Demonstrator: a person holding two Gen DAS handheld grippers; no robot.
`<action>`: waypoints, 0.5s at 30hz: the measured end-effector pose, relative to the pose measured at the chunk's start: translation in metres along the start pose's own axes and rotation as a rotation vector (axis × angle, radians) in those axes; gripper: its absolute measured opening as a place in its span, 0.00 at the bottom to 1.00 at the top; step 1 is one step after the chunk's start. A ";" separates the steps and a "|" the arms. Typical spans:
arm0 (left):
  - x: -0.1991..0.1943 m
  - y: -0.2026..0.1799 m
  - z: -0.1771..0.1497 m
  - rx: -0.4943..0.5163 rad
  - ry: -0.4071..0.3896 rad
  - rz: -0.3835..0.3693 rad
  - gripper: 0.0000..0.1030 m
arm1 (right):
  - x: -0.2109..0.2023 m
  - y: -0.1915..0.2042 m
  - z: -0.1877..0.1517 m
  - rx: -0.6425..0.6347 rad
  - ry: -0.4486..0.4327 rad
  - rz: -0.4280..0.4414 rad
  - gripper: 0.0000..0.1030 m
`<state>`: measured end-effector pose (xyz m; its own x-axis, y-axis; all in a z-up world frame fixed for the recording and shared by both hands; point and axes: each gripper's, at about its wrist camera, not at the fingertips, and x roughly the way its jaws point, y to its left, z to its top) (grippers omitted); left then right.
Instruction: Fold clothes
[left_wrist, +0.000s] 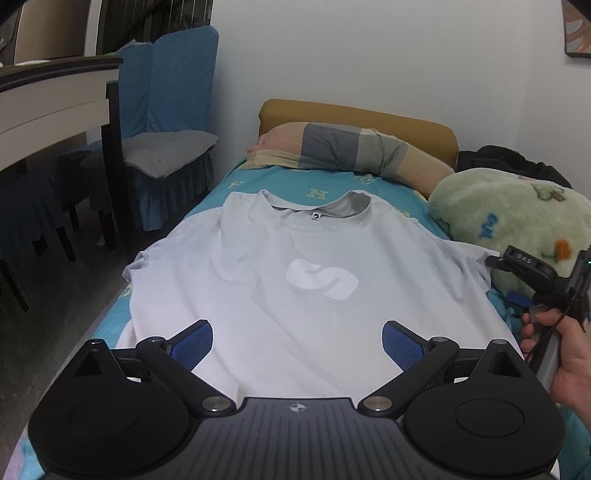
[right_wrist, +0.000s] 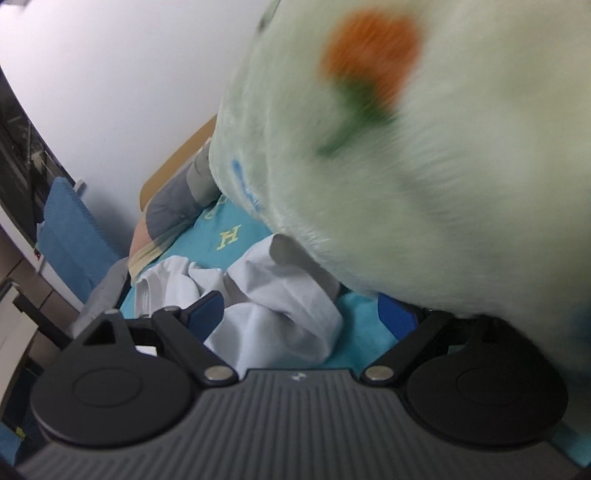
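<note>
A pale grey T-shirt (left_wrist: 295, 295) with a white S logo lies flat, front up, on the teal bed sheet (left_wrist: 295, 184), collar toward the pillow. My left gripper (left_wrist: 297, 345) is open and empty above the shirt's lower hem. My right gripper (right_wrist: 306, 314) is open at the shirt's right sleeve (right_wrist: 280, 306), which lies bunched between its fingers. Its right finger is partly hidden by the green fleece blanket (right_wrist: 424, 166). In the left wrist view the right gripper (left_wrist: 524, 264) is held by a hand at the bed's right edge.
A checked pillow (left_wrist: 351, 147) and brown headboard (left_wrist: 354, 118) lie at the far end. The green fleece blanket (left_wrist: 509, 218) is piled on the right. Blue-covered chairs (left_wrist: 166, 122) and a table (left_wrist: 55, 96) stand left of the bed.
</note>
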<state>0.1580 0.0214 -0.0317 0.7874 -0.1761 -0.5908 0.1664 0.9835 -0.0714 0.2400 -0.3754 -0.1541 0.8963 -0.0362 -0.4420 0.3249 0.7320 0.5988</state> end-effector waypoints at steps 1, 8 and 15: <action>0.003 0.000 0.000 -0.006 0.007 -0.006 0.97 | 0.009 0.001 -0.001 0.022 0.014 0.001 0.90; 0.018 0.005 0.000 -0.030 0.037 -0.027 0.97 | 0.060 0.010 0.007 0.037 0.077 -0.045 0.65; 0.013 0.025 0.017 -0.076 -0.030 0.007 0.97 | 0.039 0.070 0.031 -0.197 0.015 0.033 0.11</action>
<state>0.1823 0.0430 -0.0278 0.8057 -0.1695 -0.5675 0.1166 0.9848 -0.1286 0.3071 -0.3465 -0.1086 0.9006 -0.0009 -0.4347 0.2285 0.8517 0.4716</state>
